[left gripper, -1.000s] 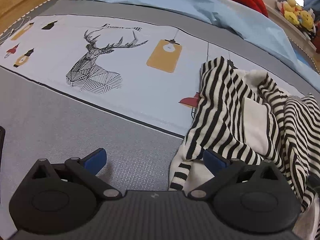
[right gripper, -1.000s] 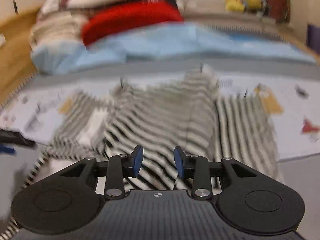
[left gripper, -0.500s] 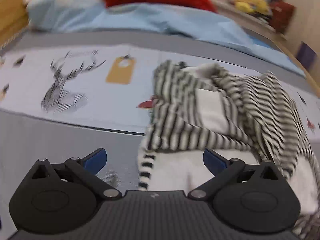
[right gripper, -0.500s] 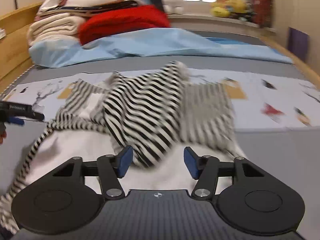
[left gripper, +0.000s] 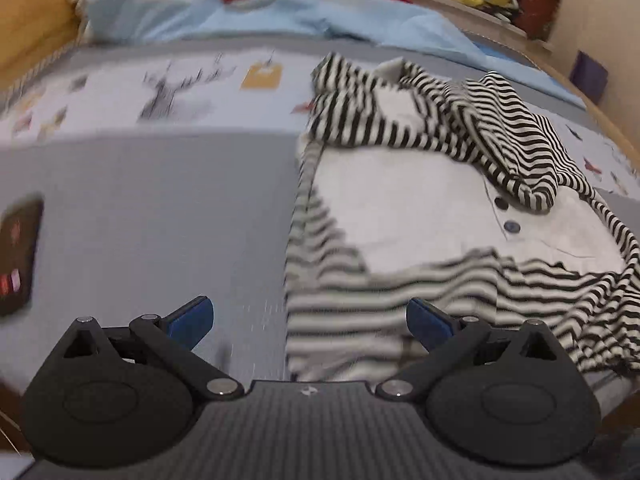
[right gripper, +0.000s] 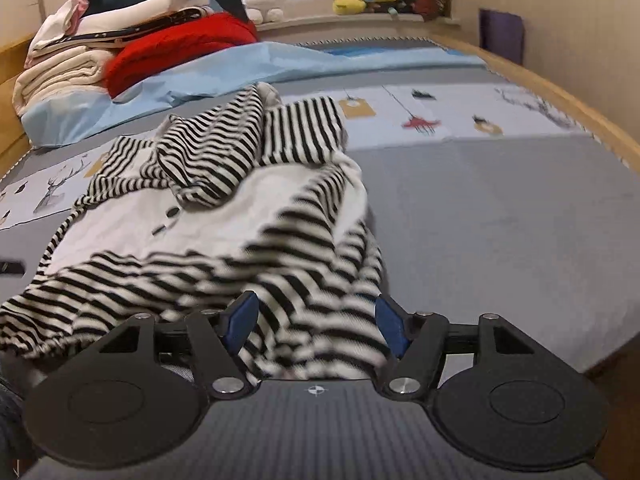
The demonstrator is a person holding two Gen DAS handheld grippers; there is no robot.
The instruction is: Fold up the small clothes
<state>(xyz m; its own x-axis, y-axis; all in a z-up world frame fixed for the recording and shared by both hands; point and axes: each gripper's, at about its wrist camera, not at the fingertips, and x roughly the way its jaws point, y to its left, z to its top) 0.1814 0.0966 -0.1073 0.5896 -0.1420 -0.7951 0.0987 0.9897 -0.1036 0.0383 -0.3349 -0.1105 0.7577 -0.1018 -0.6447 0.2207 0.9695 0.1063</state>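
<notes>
Striped knit garment [right gripper: 224, 280], rumpled, grey bedcover [right gripper: 500, 216]

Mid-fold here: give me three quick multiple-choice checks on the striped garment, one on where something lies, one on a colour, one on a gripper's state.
1. Where does the bunched striped sleeve lie?
A. on the garment's white panel
B. on the red blanket
C. off the bed

2. What colour are the gripper pads?
A. green
B. blue
C. yellow

3. How does the left gripper stand?
A. shut on the hem
B. shut and empty
C. open

Answers:
1 A: the sleeve rests on the striped garment, on its white panel.
2 B: the pads are blue.
3 C: the left gripper stands wide open, pads apart over the hem.
</notes>
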